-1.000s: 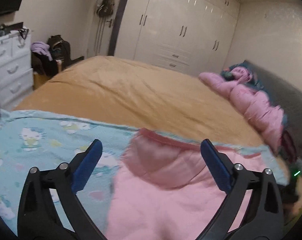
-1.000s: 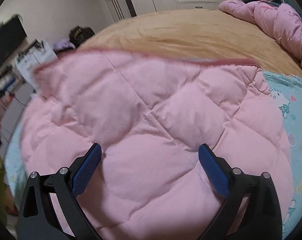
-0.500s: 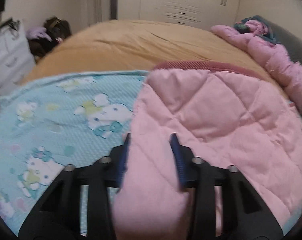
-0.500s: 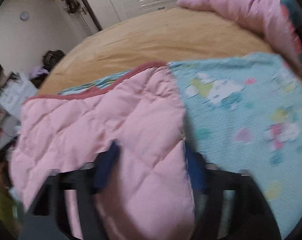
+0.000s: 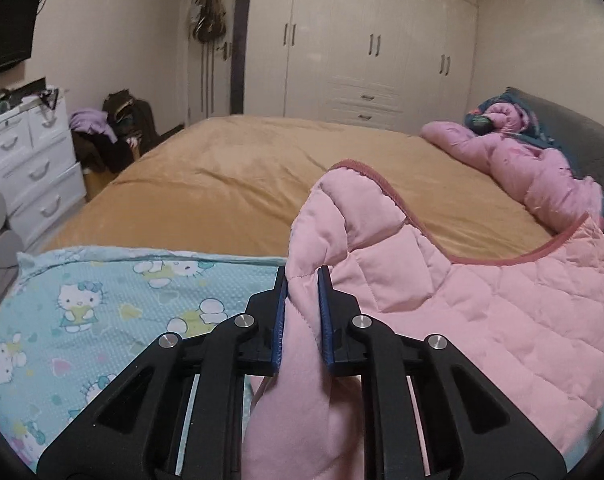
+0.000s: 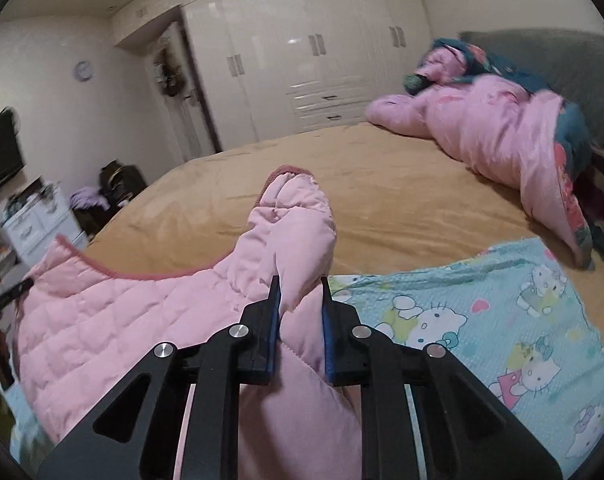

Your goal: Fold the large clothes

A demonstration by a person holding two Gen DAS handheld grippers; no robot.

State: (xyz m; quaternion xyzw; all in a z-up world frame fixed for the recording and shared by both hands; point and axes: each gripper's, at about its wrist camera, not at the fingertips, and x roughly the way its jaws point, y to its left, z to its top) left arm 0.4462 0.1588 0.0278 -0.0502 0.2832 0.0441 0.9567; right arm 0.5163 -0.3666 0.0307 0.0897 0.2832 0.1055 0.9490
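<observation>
**Both grips on the quilt**

Clamping down now: the left gripper point(image 5: 302, 276) has its fingers nearly together on a bunched fold of the pink quilt point(image 5: 482, 320), and the right gripper point(image 6: 300, 286) is pinched just as tight on another bunch of it. The quilt lies at the near edge of the bed point(image 5: 241, 184), over a blue cartoon sheet point(image 5: 101, 312), its red-trimmed border peaking up between the two grips.

What could go wrong? The padding is thick and slippery-looking, and each grip holds only a narrow wad, so a quick pull could strip it free. Uneven hands would skew the fold, and the sheet underneath might drag along.

Left view shows the quilt spreading to the bed's right edge. Right view shows sheet bare on its right side, and the other gripper, blurred, at far left. A second pink duvet point(image 6: 502, 128) sits heaped at the headboard.
</observation>
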